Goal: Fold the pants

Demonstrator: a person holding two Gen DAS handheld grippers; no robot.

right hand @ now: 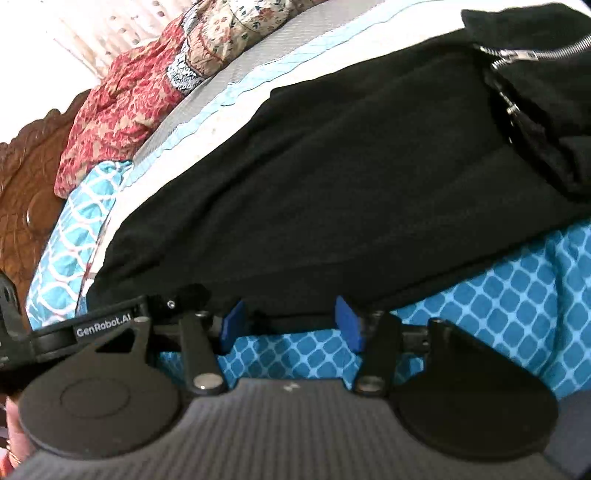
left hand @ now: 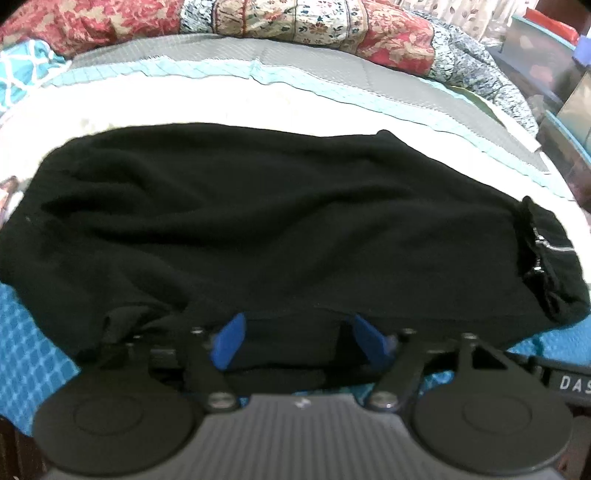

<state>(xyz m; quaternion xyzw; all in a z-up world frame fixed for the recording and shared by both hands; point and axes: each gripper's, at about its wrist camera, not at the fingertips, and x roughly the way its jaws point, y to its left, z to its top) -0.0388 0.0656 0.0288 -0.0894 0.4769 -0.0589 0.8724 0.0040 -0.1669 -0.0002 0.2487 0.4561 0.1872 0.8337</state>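
The black pants [left hand: 277, 221] are lying in a soft, fleecy, wrinkled heap across the bed [left hand: 37, 362], a silver zipper [right hand: 535, 55] showing at one end. The left gripper [left hand: 299, 341] is standing with jaws wide over the near hem, gripping nothing. The right gripper [right hand: 290, 325] is sitting partly open at the fabric's edge, over a blue lattice-patterned sheet [right hand: 517, 295].

A bed fills both views, spread with a blue bedsheet [right hand: 517, 306] in a pale lattice print. A white, grey and light-blue quilt [left hand: 229, 92] lies across it, with a rumpled red floral quilt [left hand: 110, 22] along the far side. A carved dark wooden headboard [right hand: 26, 184] stands at one end. Pale patterned curtains [right hand: 74, 40] glow with daylight.
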